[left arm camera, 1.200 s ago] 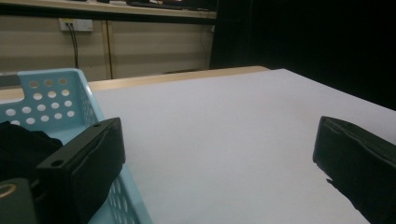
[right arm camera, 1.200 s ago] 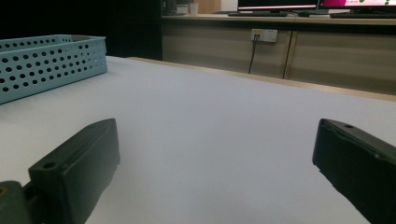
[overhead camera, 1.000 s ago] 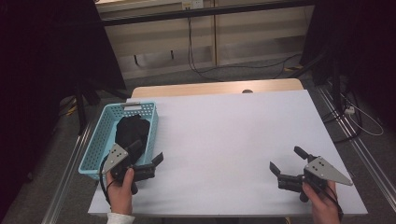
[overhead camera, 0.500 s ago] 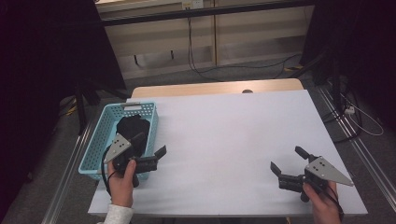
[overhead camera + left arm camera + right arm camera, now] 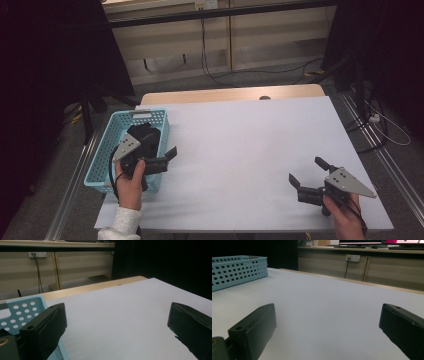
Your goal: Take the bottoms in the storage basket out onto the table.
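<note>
From the high view, the left gripper [image 5: 167, 156] hovers over the light-blue perforated plastic basket [image 5: 107, 150] at the white table's [image 5: 240, 150] 9 o'clock edge, fingers wide apart, empty, a black object [image 5: 145, 137] inside. The left gripper view shows the basket's corner beside 2 spread fingers [image 5: 45, 327]. The right gripper view shows the right gripper [image 5: 325, 332] equally wide open, holding nothing, low over bare table at 5 o'clock.

Dim overall, dark at the room's edges. Evenly lit across the white bench [image 5: 250, 150], without glare. Soft shadows under the close, blurred tongs in both gripper views. Slightly grainy.
</note>
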